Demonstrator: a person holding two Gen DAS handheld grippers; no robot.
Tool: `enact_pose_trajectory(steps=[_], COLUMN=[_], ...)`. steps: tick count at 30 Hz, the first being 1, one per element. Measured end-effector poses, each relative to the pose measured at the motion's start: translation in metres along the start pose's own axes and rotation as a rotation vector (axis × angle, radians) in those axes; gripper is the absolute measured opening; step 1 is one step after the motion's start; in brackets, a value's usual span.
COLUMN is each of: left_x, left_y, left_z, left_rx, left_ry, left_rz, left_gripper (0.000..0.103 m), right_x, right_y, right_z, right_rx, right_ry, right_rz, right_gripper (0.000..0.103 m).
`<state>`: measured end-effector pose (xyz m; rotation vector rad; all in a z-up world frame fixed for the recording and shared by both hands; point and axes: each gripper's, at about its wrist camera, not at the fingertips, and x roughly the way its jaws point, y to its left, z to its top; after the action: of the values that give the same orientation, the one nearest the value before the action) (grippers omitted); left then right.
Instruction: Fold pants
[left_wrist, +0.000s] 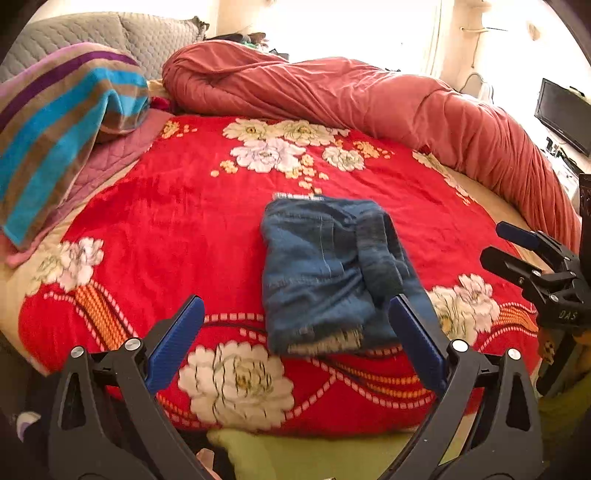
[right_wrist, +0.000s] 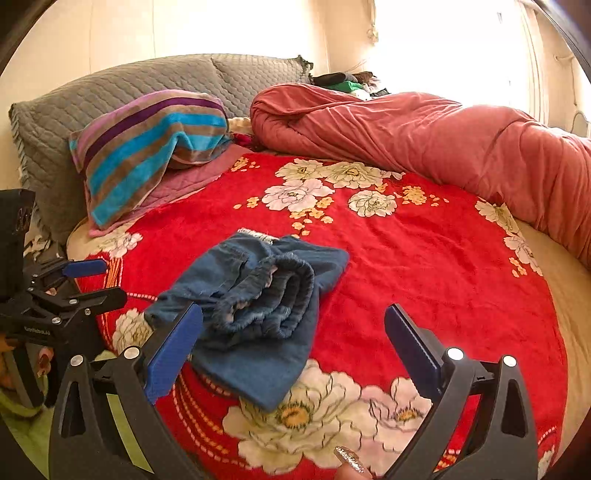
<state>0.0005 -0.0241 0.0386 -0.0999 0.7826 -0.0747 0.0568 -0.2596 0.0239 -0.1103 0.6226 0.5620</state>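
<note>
Above folded pants (left_wrist: 325, 273), both claws (left_wrist: 295, 321) (right_wrist: 293, 325) hover – jaws wide, nr bed edge.

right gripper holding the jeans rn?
No: in the right wrist view the right gripper is open, its blue pads apart and gripping nothing, while the folded jeans lie loose on the red floral blanket.

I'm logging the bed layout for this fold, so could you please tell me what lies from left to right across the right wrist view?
Left gripper → striped towel → folded blue pants → rolled pink-red duvet, all on or beside the red floral blanket.
</note>
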Motion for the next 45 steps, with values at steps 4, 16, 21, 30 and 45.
enact_pose_trajectory(steps=[4, 16, 21, 30, 45], left_x=[-0.002, -0.004, -0.004, -0.004, -0.004], left_y=[-0.001, -0.003, -0.005, -0.003, 0.002], left_z=[-0.012, -0.027, -0.029, -0.029, -0.029], left_rx=[-0.012, -0.021, -0.014, -0.024, -0.039], left_ry=[0.025, 0.063, 0.072, 0.074, 0.079], left_rz=[0.004, 0.021, 0.024, 0.03, 0.063], left_gripper=[0.093, 0.093, 0.093, 0.093, 0.093], right_x=[0.0, 0.003, 0.002, 0.001, 0.003], right_y=[0.004, 0.011, 0.01, 0.009, 0.004], right_z=[-0.019, -0.035, -0.034, -0.031, -0.028], right_rx=[0.033, 0.061, 0.058, 0.059, 0.069], right_ry=[0.057, 0.116, 0.115, 0.115, 0.125], right_rz=[0.018, 0.007, 0.006, 0.0, -0.006], right_gripper=[0.098, 0.098, 0.098, 0.098, 0.098])
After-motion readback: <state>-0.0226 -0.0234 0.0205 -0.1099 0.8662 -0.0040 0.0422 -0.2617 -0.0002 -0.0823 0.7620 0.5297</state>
